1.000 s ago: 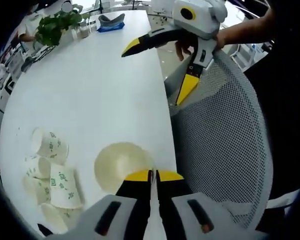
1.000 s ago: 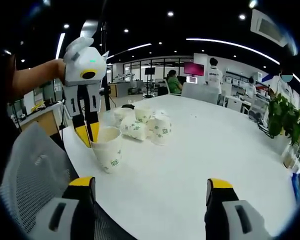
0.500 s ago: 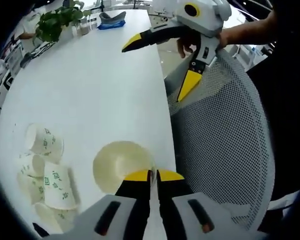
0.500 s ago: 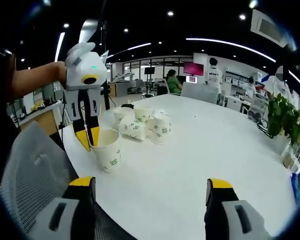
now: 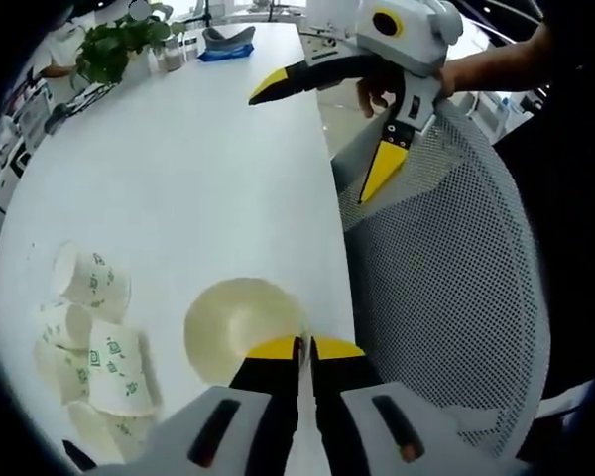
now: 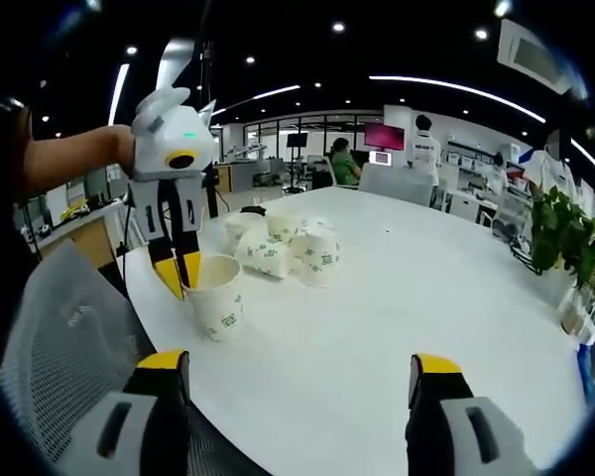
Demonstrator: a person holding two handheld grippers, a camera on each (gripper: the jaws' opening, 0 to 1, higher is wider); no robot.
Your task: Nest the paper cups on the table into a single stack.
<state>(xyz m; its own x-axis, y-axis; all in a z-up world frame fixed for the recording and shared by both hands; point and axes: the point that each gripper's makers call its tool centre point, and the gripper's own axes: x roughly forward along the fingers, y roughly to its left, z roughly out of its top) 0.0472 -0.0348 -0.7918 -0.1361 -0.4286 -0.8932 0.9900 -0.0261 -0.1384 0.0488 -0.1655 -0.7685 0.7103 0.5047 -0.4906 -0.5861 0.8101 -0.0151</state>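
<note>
Left gripper has its jaws pinched shut on the rim of an upright paper cup at the desk's near edge, probably to hold it as the stack base; right gripper hangs wide open with nothing in it, off that edge. The loose cups lie tumbled together just beyond; white desk, mesh chair alongside, potted plant at the far end, open-plan office behind.

One white paper cup with green print is standing upright near the table edge. More cups are lying tumbled in a cluster just beyond it.
</note>
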